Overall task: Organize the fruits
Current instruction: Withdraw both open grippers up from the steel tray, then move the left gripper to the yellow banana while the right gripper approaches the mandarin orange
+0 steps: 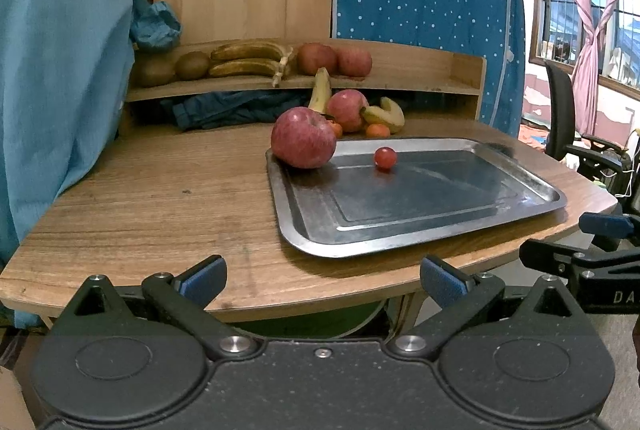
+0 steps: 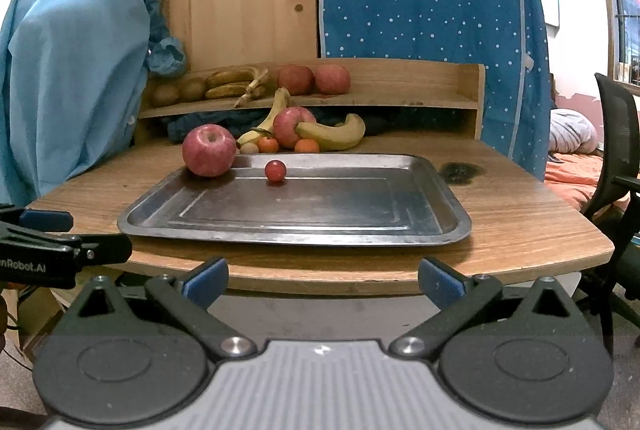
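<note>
A steel tray (image 1: 400, 230) (image 2: 304, 226) lies on the wooden table. A large red apple (image 1: 303, 138) (image 2: 208, 150) rests on its far left corner, and a small red cherry tomato (image 1: 385, 158) (image 2: 275, 171) sits near its far edge. Behind the tray lies a pile with an apple (image 1: 347, 109) (image 2: 294, 126), bananas (image 1: 386, 115) (image 2: 334, 134) and small oranges (image 1: 377, 130) (image 2: 307, 146). My left gripper (image 1: 323, 282) and my right gripper (image 2: 322, 282) both hang open and hold nothing, off the table's near edge.
A low wooden shelf (image 1: 400, 80) (image 2: 400, 98) at the back carries kiwis, brown bananas (image 1: 250, 60) and two apples. Blue cloth hangs on the left (image 1: 60, 70). A black office chair (image 2: 616, 150) stands on the right. A dark stain (image 2: 460, 170) marks the table.
</note>
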`<state>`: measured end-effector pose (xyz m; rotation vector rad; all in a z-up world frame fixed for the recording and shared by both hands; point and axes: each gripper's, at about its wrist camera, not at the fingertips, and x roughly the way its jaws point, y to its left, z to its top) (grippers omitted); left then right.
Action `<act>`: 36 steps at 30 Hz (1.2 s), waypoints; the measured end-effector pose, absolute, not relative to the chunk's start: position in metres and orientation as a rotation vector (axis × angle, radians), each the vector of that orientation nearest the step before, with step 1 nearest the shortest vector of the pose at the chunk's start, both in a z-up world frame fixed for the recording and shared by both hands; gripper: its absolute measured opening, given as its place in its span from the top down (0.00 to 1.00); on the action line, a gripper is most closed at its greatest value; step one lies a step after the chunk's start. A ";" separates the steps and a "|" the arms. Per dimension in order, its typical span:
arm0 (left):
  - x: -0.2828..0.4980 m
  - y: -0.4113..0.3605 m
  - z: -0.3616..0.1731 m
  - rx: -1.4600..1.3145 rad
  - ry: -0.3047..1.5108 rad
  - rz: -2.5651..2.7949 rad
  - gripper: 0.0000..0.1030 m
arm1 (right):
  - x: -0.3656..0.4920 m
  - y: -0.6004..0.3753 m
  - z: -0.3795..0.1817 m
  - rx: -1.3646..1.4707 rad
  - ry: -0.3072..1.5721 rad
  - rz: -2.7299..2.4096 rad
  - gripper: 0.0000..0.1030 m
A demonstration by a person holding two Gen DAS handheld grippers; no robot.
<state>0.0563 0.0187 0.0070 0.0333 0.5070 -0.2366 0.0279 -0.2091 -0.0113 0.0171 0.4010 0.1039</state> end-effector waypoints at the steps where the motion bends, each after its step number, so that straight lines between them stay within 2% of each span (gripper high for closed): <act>1: 0.056 0.019 0.007 0.035 0.509 -0.235 0.01 | 0.028 -0.208 -0.011 0.017 0.402 0.103 0.00; 21: 0.085 0.026 0.020 0.027 0.506 -0.210 0.01 | 0.055 -0.202 0.012 -0.017 0.391 0.140 0.00; 36: 0.186 0.046 0.068 0.112 0.451 -0.132 0.01 | 0.145 -0.190 0.048 -0.127 0.364 0.187 0.00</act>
